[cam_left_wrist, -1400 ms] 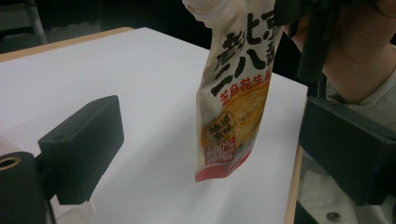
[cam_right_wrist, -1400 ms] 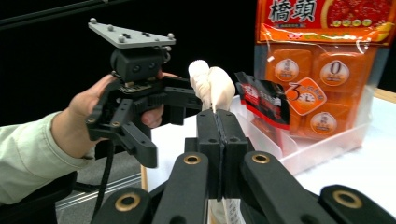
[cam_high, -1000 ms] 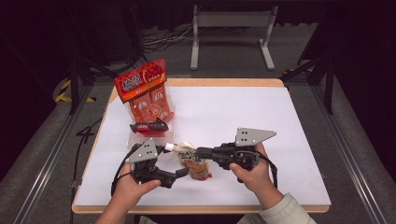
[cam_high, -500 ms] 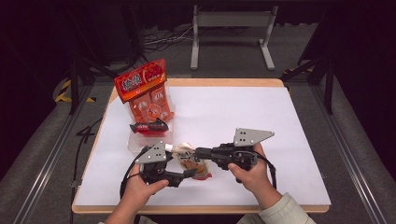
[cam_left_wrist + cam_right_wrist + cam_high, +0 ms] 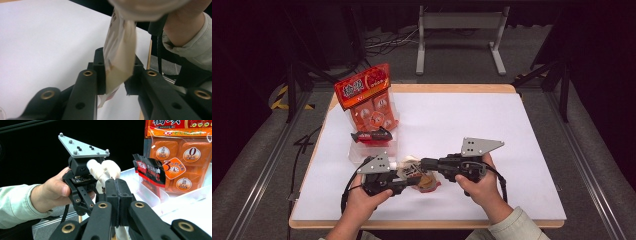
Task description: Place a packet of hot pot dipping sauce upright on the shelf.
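Observation:
A small cream packet [image 5: 416, 174] with a red-orange lower part hangs just above the white table [image 5: 472, 120] near its front edge, between my two grippers. My right gripper [image 5: 426, 164] reaches in from the right and is shut on the packet's top; in the right gripper view its jaws [image 5: 116, 185] pinch the white film [image 5: 103, 170]. My left gripper [image 5: 409, 181] comes from the left. Its jaws have just been closing, and in the left gripper view [image 5: 117, 58] both pads press the packet [image 5: 120, 47] from either side.
A large orange snack bag [image 5: 367, 97] stands in a clear plastic tray [image 5: 358, 152] at the table's left, with a small black and red sachet [image 5: 373, 135] leaning in front of it. The tray [image 5: 150, 193] lies just beyond the grippers.
The left gripper has shifted slightly right onto the packet and its jaws have narrowed around it. The right gripper has kept still, holding the packet.

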Demonstrator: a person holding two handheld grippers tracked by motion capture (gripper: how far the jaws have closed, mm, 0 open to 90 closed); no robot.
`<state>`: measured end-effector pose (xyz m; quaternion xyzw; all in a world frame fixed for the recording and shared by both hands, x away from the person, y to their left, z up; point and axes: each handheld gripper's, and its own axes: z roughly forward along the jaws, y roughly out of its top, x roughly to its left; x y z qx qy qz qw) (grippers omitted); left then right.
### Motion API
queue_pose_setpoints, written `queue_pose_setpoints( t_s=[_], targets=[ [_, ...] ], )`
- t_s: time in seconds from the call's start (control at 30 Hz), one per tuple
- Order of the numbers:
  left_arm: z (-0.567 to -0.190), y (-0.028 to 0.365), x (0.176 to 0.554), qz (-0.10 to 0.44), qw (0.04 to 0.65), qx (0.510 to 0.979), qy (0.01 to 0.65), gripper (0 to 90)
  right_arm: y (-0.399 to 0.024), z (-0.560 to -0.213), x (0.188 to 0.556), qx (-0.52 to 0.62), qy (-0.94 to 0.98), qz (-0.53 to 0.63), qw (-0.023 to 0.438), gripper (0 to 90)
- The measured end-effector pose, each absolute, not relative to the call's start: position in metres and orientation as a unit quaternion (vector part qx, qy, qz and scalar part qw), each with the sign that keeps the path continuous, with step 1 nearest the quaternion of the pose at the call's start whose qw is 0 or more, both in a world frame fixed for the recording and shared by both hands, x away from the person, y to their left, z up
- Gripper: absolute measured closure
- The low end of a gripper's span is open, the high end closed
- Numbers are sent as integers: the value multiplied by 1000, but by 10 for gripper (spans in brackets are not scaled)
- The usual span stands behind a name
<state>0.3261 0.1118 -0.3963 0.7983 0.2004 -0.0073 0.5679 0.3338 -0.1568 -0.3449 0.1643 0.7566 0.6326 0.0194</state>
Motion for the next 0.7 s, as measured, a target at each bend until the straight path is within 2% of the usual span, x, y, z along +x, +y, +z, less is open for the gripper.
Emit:
queue_pose_setpoints(
  t_s=[0.23,0.5,0.7],
  targets=[
    [-392,112,323,-4,557,810,182,832,-157,-345,334,164,755,635,17,900],
    [-385,114,322,0,540,824,171,850,-157,-345,334,155,758,633,23,895],
    [-380,117,322,15,526,834,170,853,-158,-343,334,156,756,635,35,843]
  ],
)
